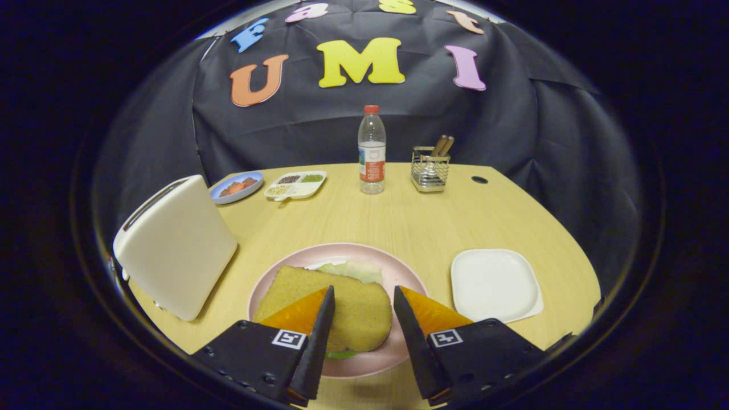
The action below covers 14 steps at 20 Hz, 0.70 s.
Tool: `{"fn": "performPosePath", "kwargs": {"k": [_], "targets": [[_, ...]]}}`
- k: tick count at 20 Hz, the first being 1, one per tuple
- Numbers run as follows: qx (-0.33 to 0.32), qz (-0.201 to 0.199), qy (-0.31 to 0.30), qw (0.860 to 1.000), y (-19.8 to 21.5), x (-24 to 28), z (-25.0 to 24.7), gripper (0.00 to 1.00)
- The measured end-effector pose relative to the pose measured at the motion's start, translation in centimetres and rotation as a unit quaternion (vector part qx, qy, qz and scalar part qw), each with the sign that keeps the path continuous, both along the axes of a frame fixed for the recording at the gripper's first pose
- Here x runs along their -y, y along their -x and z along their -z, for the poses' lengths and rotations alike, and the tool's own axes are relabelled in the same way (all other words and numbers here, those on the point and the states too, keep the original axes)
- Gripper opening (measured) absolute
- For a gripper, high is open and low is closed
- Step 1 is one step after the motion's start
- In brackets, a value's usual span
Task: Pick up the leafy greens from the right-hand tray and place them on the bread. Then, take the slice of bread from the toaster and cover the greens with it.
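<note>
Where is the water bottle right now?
In the gripper view, the water bottle stands at the table's far edge, well beyond the open gripper, between the divided snack tray and the wire utensil holder.

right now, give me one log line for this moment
stage: top tan bread slice on pink round plate, green leaves beneath | gripper: open, fingers astride bread | white square tray: bare

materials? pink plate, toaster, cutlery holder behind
Pink plate: likely matte plastic or melamine, even colour, soft sheen. Toaster: smooth cream shell, probably plastic. Cutlery holder: shiny wire mesh, looks like metal. The gripper is open above the top bread slice.
</note>
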State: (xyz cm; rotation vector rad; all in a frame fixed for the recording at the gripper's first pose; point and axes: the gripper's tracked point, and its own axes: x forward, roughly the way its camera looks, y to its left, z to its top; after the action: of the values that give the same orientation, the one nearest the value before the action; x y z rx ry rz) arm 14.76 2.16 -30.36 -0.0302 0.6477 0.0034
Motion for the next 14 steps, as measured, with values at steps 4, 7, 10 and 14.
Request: {"fn": "performPosePath", "kwargs": {"k": [4, 7, 10, 14], "targets": [[0.044, 0.019, 0.029, 0.998, 1.8, 0.5, -2.9, 0.78], [0.075, 0.017, 0.027, 0.997, 3.8, -0.3, -5.6, 0.89], [0.109, 0.019, 0.029, 0.993, 6.2, -0.5, -8.7, 0.94], [0.179, 0.029, 0.046, 0.982, 9.7, -0.5, -13.9, 0.96]]}}
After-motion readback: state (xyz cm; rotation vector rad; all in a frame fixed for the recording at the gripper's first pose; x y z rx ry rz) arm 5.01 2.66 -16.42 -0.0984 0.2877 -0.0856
